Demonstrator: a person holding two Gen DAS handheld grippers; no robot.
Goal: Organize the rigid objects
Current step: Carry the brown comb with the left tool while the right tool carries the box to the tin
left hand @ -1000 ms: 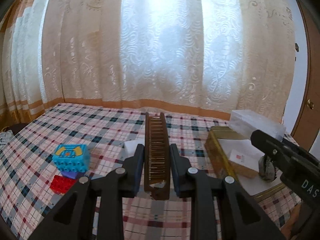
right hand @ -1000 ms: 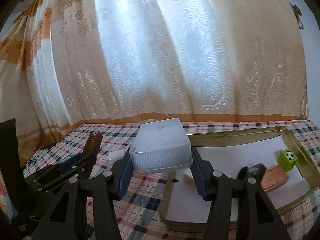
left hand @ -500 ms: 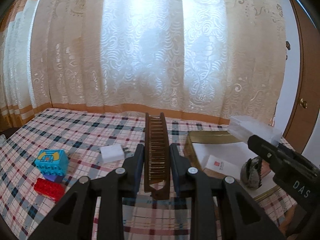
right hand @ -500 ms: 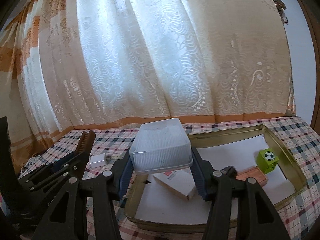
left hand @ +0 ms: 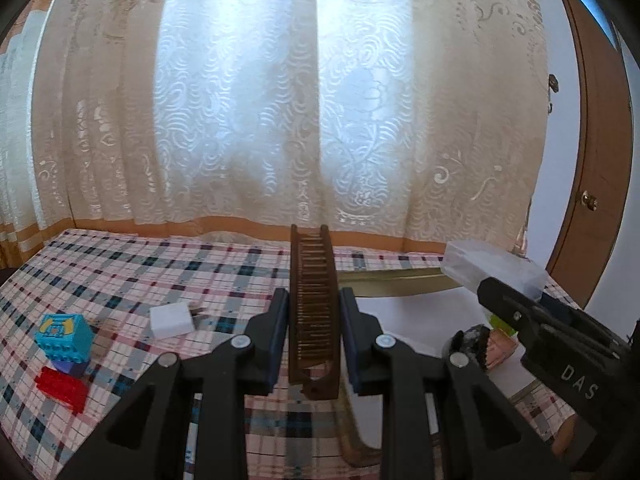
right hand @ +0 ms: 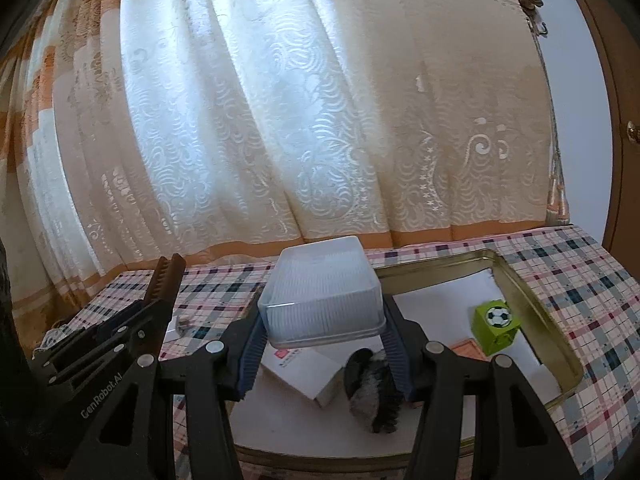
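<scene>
My left gripper (left hand: 314, 312) is shut on a brown comb (left hand: 314, 292), held above the left edge of a gold-rimmed tray (left hand: 400, 280). My right gripper (right hand: 322, 320) is shut on a clear plastic box (right hand: 320, 292), held above the same tray (right hand: 536, 312). In the tray lie a white card box (right hand: 304, 372), a dark pine cone (right hand: 372, 392), a green cube with a football (right hand: 496, 326) and an orange block (right hand: 466, 348). The right gripper with the clear box (left hand: 492, 268) shows at the right of the left wrist view; the left gripper with the comb (right hand: 164, 280) shows at the left of the right wrist view.
On the checked tablecloth (left hand: 160, 272) left of the tray lie a white charger plug (left hand: 172, 320), a blue toy block (left hand: 64, 336) on a purple piece, and a red brick (left hand: 60, 388). Lace curtains (left hand: 320, 100) hang behind the table. A wooden door (left hand: 592, 160) stands at the right.
Both grippers have moved right and forward over the tray, each keeping its object. The tray and its contents now sit closer and more central in the right wrist view.
</scene>
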